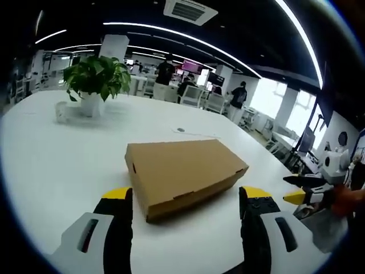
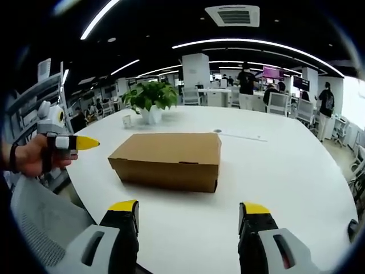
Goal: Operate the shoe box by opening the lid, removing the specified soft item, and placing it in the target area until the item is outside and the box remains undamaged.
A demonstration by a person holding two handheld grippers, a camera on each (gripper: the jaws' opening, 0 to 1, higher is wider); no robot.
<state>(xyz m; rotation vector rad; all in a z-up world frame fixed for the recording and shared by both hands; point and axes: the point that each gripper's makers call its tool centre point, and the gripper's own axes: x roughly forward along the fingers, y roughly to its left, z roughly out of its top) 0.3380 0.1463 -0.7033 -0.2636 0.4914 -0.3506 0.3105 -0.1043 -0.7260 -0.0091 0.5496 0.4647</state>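
A: Where does the shoe box (image 1: 183, 174) sit, and why hasn't anything touched it?

B: It lies flat on the white surface (image 1: 51, 165), lid down and closed, with bare room all round. The soft item must be inside, since none is to be seen outside. I'd judge this is the approach, before the lid is opened

A: And the left tool (image 1: 185, 202)?

B: Released, its yellow-tipped jaws spread wide and empty, straddling the near corner of the box without touching. That looks like lining up on the front edge where the lid would lift

A: The right tool (image 2: 190, 208)?

B: Also released and empty, jaws apart, facing a long side of the box from a little way off. Coming from two sides suggests one tool may steady the box while the other raises the lid

A: Anything else nearby?

B: A potted plant (image 1: 96, 80) stands well behind the box, clear of the work
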